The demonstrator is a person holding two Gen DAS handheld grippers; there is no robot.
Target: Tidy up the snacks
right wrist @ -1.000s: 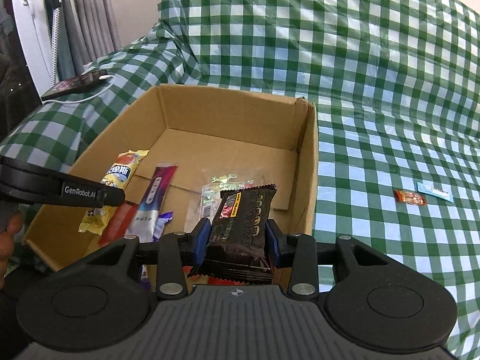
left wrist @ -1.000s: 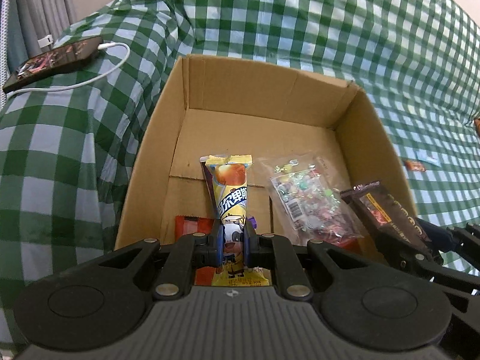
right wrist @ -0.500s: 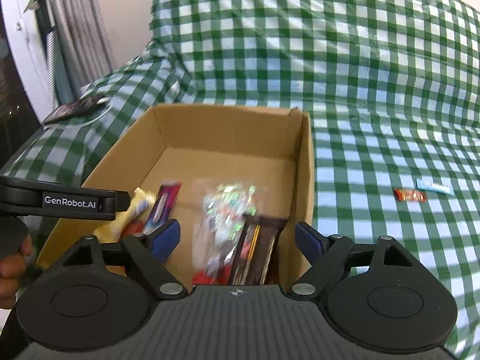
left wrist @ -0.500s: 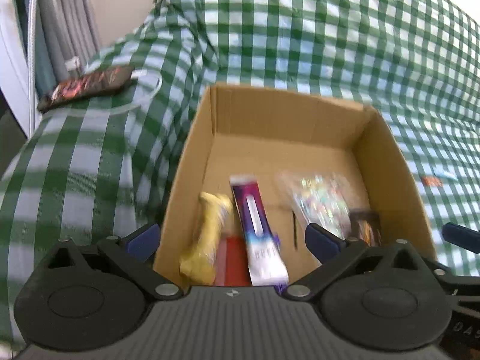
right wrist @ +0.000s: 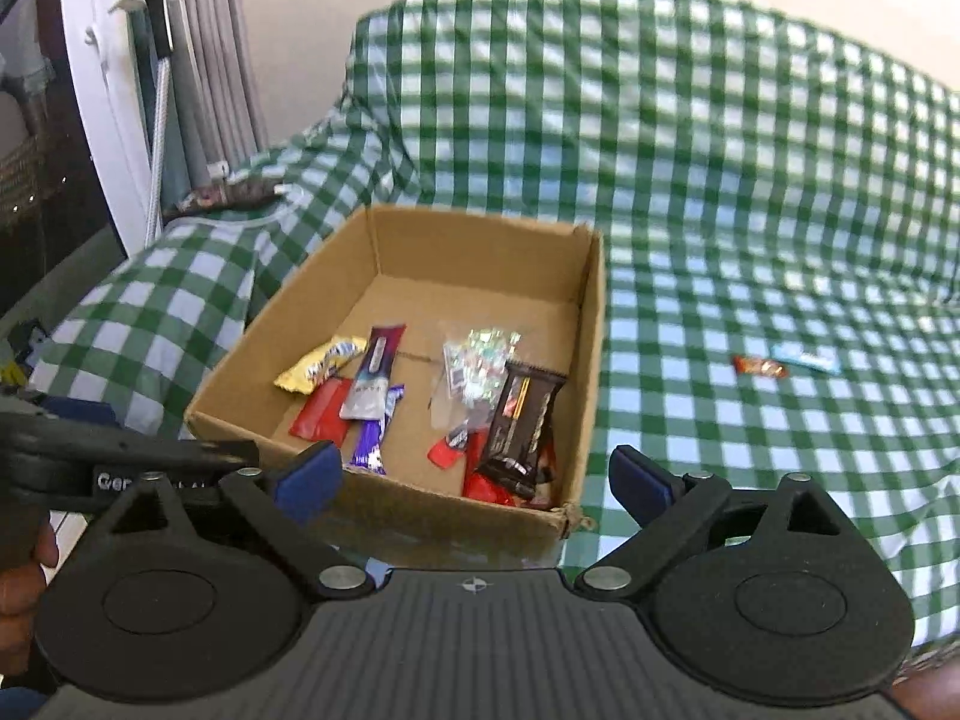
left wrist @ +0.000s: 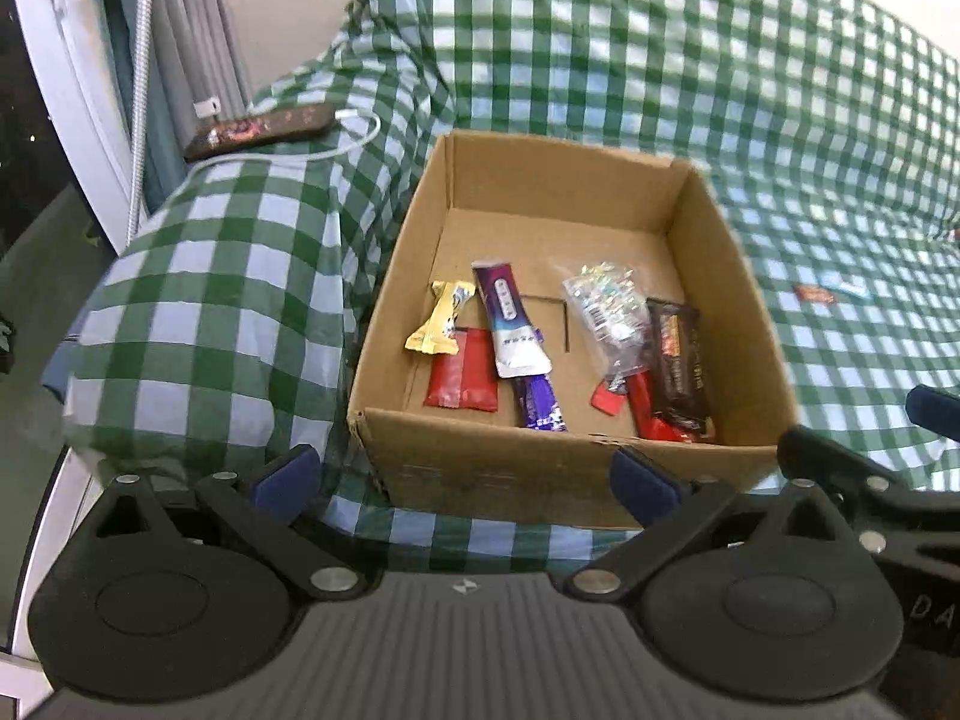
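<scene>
Hanging wide apart and empty, the left hand-held gripper (left wrist: 465,483) sits back from the near wall of the cardboard box (left wrist: 540,474); nothing between its blue pads. Right hand-held gripper (right wrist: 477,480) also spread, empty, jaws just been opening, nothing between them now.

Change: both drops are done. Yellow snack pack (left wrist: 441,325) lies on the box floor at far left, partly over a red packet (left wrist: 465,377). Dark chocolate bar (right wrist: 522,420) leans on the right side of the box, near the right wall, over red wrappers, touching the clear candy bag (left wrist: 612,312). Purple-white sachet (left wrist: 510,324) and a purple bar (left wrist: 540,405) sit in the middle.

Versus a second earlier: left hand-held gripper was clamped on the yellow pack, right one on the dark bar, both low over the box. Now both are released and pulled back toward the near side and higher; the whole box shows in both views.

Task meaning: two more snacks are in. Still outside on the green checked cover (right wrist: 750,240), well right of the box: a small orange-red snack (right wrist: 759,367) and a light blue one (right wrist: 804,358), just beside each other. Likely next picks.
</scene>
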